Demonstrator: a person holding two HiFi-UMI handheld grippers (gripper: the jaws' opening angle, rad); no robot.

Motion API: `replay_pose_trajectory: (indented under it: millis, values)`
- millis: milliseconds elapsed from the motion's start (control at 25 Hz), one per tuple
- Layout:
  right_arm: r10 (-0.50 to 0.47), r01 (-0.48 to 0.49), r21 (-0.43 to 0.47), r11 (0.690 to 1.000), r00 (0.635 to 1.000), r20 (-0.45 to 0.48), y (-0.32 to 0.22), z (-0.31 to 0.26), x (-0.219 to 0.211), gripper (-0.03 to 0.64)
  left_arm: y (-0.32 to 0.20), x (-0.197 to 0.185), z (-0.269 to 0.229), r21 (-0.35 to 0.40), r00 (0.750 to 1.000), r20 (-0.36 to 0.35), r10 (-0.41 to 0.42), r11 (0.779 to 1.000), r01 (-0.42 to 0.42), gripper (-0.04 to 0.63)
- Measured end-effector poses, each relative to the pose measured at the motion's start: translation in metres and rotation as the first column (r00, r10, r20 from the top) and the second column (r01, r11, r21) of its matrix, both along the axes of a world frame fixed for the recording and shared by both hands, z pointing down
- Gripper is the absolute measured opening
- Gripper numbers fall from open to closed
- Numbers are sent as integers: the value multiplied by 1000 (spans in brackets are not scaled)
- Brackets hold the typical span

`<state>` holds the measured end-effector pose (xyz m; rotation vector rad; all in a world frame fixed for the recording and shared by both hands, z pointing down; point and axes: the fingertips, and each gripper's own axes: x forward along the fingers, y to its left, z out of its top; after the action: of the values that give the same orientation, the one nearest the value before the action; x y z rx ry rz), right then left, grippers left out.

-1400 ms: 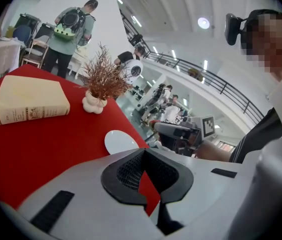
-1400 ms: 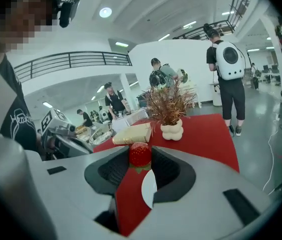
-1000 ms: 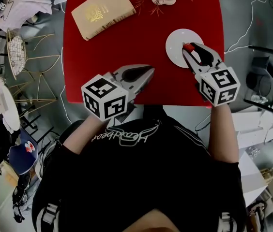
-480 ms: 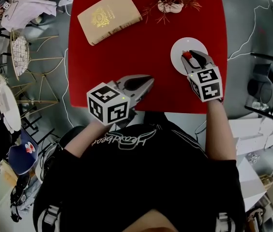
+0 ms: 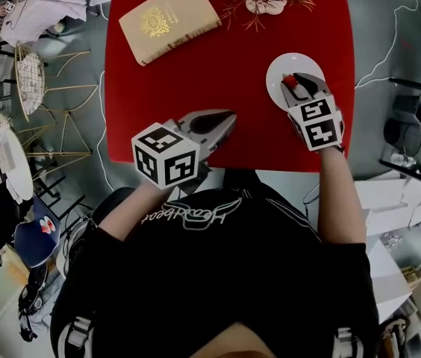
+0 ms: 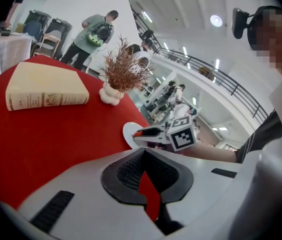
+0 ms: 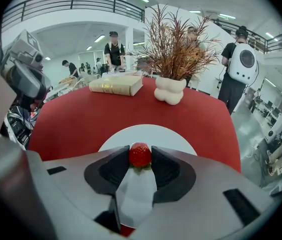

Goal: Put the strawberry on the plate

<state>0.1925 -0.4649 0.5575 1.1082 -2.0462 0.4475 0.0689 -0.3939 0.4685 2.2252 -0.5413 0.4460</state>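
Observation:
A small red strawberry [image 7: 140,155] is pinched between the tips of my right gripper [image 7: 140,159], which is shut on it. The berry hangs low over the white plate [image 7: 153,132]; I cannot tell whether it touches. From the head view the right gripper [image 5: 291,83] points down over the plate [image 5: 282,65] near the red table's right edge, with the strawberry [image 5: 289,80] at its tip. My left gripper [image 5: 228,117] rests near the table's front edge with its jaws shut and nothing held. In the left gripper view its tips [image 6: 142,153] meet over bare red tabletop.
A cream book [image 5: 169,19] lies at the table's far left. A dried plant in a white pot [image 5: 265,3] stands at the far edge behind the plate. Wire chairs [image 5: 27,80] stand on the floor to the left. People stand in the background.
My right gripper has tipped downward and sunk closer to the plate, still with the strawberry in it. The left gripper has dropped slightly near the front edge.

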Motion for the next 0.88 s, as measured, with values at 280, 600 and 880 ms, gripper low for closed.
replay_pose_trajectory:
  millis: [280,600,880]
  values:
    - [10,-10,-12,1000,1000,-3,0,0,0,130,0,-3,-1,-11,1000,-13,-5,1000,5,6]
    - [5,-5,-4,1000,1000,-24,-3,1,3,153,-1,-10,0,-24,1000,-4,-23,999,23,6]
    - [21,-20,24,1000,999,-45,-1,-5,10,169,-7,-12,-8,-33,998,-42,-50,998,48,6]
